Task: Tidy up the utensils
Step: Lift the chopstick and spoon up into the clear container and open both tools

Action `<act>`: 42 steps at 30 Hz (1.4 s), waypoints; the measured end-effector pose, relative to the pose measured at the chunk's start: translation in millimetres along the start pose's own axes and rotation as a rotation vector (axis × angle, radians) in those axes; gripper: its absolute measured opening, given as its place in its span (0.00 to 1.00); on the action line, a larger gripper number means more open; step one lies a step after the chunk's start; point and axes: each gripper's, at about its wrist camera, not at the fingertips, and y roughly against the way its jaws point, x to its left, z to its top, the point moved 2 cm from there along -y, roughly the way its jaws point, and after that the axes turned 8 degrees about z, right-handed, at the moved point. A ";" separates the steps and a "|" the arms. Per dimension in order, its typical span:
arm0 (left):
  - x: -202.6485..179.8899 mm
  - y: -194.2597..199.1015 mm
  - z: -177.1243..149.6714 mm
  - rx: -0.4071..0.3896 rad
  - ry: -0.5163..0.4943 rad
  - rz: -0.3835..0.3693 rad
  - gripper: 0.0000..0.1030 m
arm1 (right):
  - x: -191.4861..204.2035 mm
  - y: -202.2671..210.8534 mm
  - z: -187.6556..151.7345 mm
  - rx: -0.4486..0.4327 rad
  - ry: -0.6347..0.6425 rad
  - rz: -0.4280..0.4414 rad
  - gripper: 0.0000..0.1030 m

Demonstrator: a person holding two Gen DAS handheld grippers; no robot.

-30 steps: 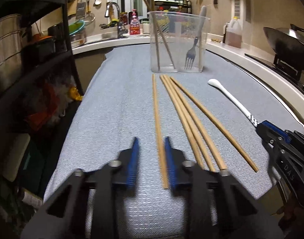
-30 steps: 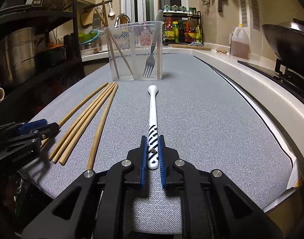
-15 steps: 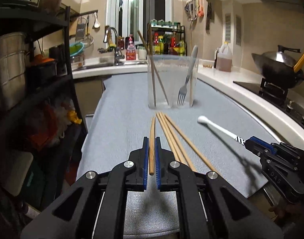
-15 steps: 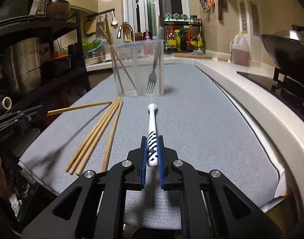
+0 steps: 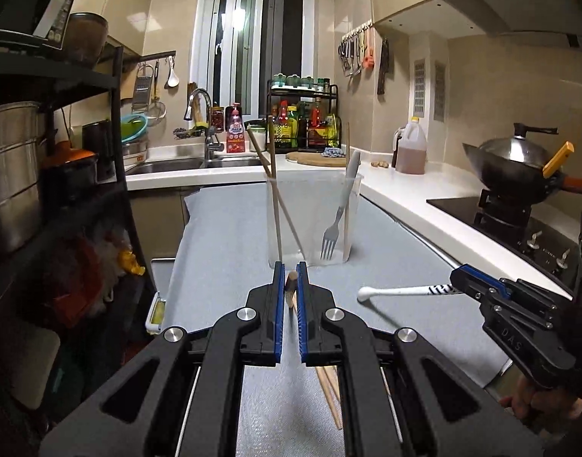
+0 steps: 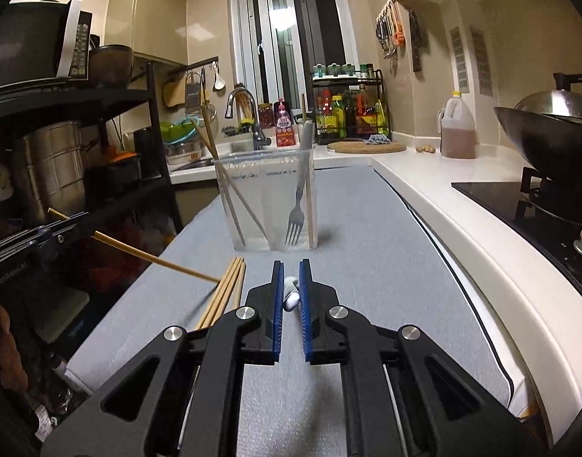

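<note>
Above the near edge of the grey mat (image 5: 222,228): left gripper (image 5: 290,293) raised, tilted slightly downward, jaws pinching 1 chopstick (image 6: 153,257). Right gripper (image 6: 291,293) likewise lifted and tilted, clamped on white spoon (image 5: 401,291), "DAS" readable on its body. 3 chopsticks (image 6: 230,285) flat near mat's left edge. Clear container (image 6: 268,205) toward far edge, holding fork (image 6: 296,213).

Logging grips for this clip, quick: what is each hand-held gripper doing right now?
Left hand-held gripper: closed on a wooden chopstick.
Right hand-held gripper: closed on the white utensil.
</note>
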 end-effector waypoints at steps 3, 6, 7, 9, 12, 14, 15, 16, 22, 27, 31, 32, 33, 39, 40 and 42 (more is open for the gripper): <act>1.4 -6.0 9.9 0.005 0.017 -0.004 0.06 | 2.5 -2.7 9.8 -0.015 0.006 0.005 0.07; 2.7 -10.8 18.9 0.021 0.027 -0.012 0.06 | 5.6 -7.7 24.1 -0.018 0.016 0.009 0.06; 3.0 -12.6 22.4 0.028 0.026 -0.013 0.06 | 7.1 -9.6 30.4 -0.020 0.026 0.007 0.06; 4.0 -17.7 29.7 0.044 0.020 -0.012 0.06 | 10.1 -13.5 39.6 -0.014 0.038 0.009 0.06; 6.5 -26.6 39.8 0.068 0.016 -0.010 0.06 | 12.7 -20.2 53.6 0.009 0.051 0.008 0.06; 6.8 -31.4 46.3 0.083 0.014 -0.009 0.06 | 12.7 -23.0 59.7 0.021 0.051 0.007 0.05; 6.7 -33.3 49.0 0.088 0.013 -0.007 0.06 | 12.4 -24.7 63.5 0.029 0.048 0.007 0.05; 6.3 -35.4 52.4 0.096 0.010 -0.007 0.06 | 12.3 -26.1 67.5 0.035 0.046 0.009 0.05; 3.6 -42.1 73.7 0.112 -0.023 -0.001 0.06 | 8.4 -35.2 89.8 0.054 0.050 0.025 0.05; 2.9 -42.5 91.1 0.116 -0.034 -0.005 0.06 | 10.0 -35.3 108.2 0.052 0.071 0.041 0.05; 2.8 -44.5 106.6 0.119 -0.036 -0.018 0.06 | 13.5 -34.7 123.9 0.051 0.095 0.054 0.05; 2.7 -45.4 110.1 0.118 -0.037 -0.022 0.06 | 14.3 -35.8 127.5 0.055 0.097 0.056 0.05; 2.1 -46.0 117.2 0.109 -0.042 -0.026 0.06 | 14.8 -37.4 133.1 0.057 0.098 0.061 0.05; -1.8 -47.8 158.7 0.060 -0.066 -0.041 0.06 | 16.1 -47.1 176.8 0.041 0.079 0.098 0.05; -3.2 -48.0 167.3 0.050 -0.070 -0.041 0.06 | 16.8 -48.3 185.3 0.033 0.080 0.100 0.05; -5.4 -48.5 183.9 0.025 -0.077 -0.044 0.06 | 19.3 -50.3 203.5 0.010 0.085 0.107 0.05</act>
